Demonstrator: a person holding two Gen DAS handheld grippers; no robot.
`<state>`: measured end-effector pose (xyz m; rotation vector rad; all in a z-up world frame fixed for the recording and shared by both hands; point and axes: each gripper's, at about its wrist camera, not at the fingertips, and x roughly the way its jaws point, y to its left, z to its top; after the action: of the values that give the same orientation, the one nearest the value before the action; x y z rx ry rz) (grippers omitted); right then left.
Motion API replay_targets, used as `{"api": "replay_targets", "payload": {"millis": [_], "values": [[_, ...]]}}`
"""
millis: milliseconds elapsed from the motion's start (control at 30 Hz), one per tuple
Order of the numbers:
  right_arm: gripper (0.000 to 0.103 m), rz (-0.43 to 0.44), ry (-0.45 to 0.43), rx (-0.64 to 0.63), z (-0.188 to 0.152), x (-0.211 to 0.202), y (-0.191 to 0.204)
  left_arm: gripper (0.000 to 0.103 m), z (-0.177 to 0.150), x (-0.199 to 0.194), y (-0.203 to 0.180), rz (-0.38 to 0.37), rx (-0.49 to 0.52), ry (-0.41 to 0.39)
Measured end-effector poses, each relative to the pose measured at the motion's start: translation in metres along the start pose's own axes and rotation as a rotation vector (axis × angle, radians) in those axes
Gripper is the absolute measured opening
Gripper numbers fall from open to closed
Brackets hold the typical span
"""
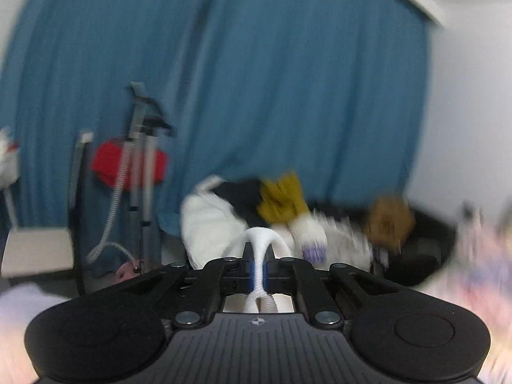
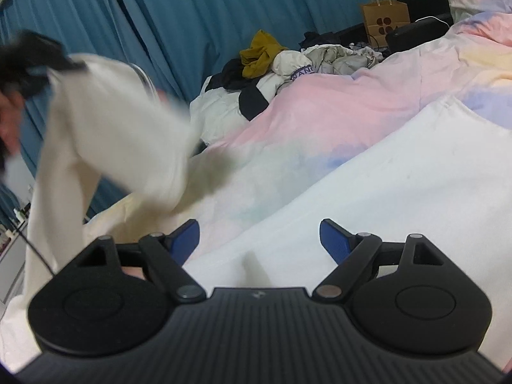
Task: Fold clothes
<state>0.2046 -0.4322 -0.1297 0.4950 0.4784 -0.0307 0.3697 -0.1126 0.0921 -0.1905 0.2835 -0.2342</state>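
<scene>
Left wrist view: the left gripper, matte black with ribbed housing and two round pivot discs, has its jaws pinched together on a thick fold of soft white knit garment, which loops up ahead of the pads. Behind it hangs a pleated blue curtain; one blurred pile of clothes shows white, black and mustard pieces.

Right wrist view: the right gripper holds its two blue-padded fingers wide apart, gripping nothing, above smooth white cloth spread on a pastel pink-and-blue duvet. The white garment hangs lifted at the left, blurred. One brown paper bag stands beyond the pile.
</scene>
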Motion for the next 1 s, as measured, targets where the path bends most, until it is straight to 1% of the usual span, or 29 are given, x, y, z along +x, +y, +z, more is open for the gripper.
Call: {"api": "replay_targets", "payload": {"millis": [67, 200, 267, 300, 367, 400, 467, 500, 567, 600, 700, 767, 833, 867, 1000], "values": [[0.084, 0.006, -0.007, -0.012, 0.000, -0.004, 0.003, 0.005, -0.010, 0.002, 0.029, 0.034, -0.048, 0.031], [0.084, 0.011, -0.012, -0.022, -0.001, -0.003, 0.004, 0.007, -0.072, 0.023, 0.081, 0.091, -0.108, 0.221], [0.084, 0.017, 0.002, -0.009, -0.002, 0.001, 0.002, 0.008, -0.111, 0.029, 0.097, 0.105, -0.150, 0.311], [0.084, 0.022, 0.011, 0.001, -0.002, 0.003, 0.000, 0.009, -0.128, 0.028, 0.102, 0.105, -0.167, 0.341], [0.084, 0.050, 0.046, 0.035, -0.005, 0.010, -0.004, 0.022, -0.149, 0.023, 0.110, 0.088, -0.185, 0.356], [0.084, 0.064, 0.067, 0.058, -0.005, 0.014, -0.007, 0.025, -0.158, 0.020, 0.113, 0.079, -0.188, 0.361], [0.084, 0.110, 0.111, 0.123, -0.007, 0.020, -0.015, 0.041, -0.163, 0.005, 0.115, 0.055, -0.161, 0.352], [0.084, 0.135, 0.133, 0.158, -0.008, 0.024, -0.019, 0.045, -0.164, -0.006, 0.116, 0.046, -0.147, 0.347], [0.084, 0.186, 0.178, 0.239, -0.010, 0.032, -0.026, 0.059, -0.165, -0.034, 0.114, 0.051, -0.093, 0.344], [0.084, 0.210, 0.200, 0.279, -0.012, 0.035, -0.029, 0.060, -0.167, -0.048, 0.110, 0.058, -0.060, 0.345], [0.085, 0.232, 0.218, 0.356, -0.015, 0.037, -0.036, 0.062, -0.174, -0.104, 0.101, 0.065, 0.032, 0.361], [0.086, 0.274, 0.215, 0.389, -0.016, 0.036, -0.038, 0.063, -0.183, -0.133, 0.099, 0.085, 0.075, 0.375], [0.085, 0.326, 0.227, 0.417, -0.020, 0.038, -0.037, 0.066, -0.193, -0.159, 0.098, 0.109, 0.110, 0.385], [0.085, 0.342, 0.231, 0.425, -0.022, 0.039, -0.036, 0.066, -0.197, -0.164, 0.100, 0.119, 0.117, 0.391], [0.081, 0.326, 0.226, 0.385, -0.014, 0.050, -0.033, 0.064, -0.214, -0.164, 0.108, 0.153, 0.129, 0.458]]}}
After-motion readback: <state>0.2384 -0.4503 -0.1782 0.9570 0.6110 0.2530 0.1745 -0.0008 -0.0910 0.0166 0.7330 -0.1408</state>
